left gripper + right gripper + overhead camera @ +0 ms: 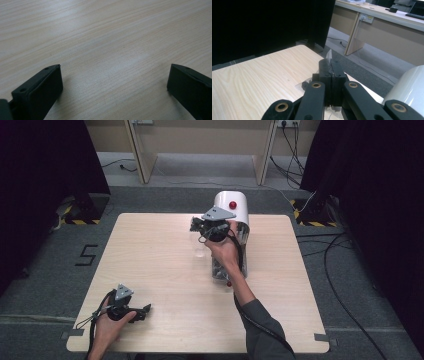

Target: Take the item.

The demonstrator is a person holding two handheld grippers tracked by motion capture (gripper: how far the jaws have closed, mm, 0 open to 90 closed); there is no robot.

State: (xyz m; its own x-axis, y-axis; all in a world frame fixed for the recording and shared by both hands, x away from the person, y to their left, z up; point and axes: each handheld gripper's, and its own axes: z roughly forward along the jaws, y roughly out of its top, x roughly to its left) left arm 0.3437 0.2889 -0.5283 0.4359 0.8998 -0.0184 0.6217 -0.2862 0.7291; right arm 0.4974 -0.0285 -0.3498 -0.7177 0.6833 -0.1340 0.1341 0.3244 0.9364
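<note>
**Right tongs.** The right tongs (196,225) are held in the air over the far half of the table (150,270), with the grey plate on top and the jaws pointing away from the white machine (231,207). That machine stands just behind and beside them and bears a red knob (232,204). In the right gripper view the right tongs (329,65) are clenched, pad against pad. A thin clear film (329,54) is nipped in the seam between the pads, and a pointed corner of it stands up past the jaw tips. What the film belongs to cannot be told.

**Below the right tongs.** A small clear cup (200,252) sits on the table under and slightly ahead of the jaws. The right gripper view shows it as a glassy shape (303,85) just beside the jaw base. The rounded white wall of the machine (409,85) fills the corner to one side of the jaws. A clear container (218,271) stands against the machine's front, beneath the person's wrist.

**Left tongs.** The left tongs (145,309) lie low at the near edge of the table, well apart from the right tongs and from the machine. Their jaws (113,82) are released and spread wide, with bare wood between them.
</note>
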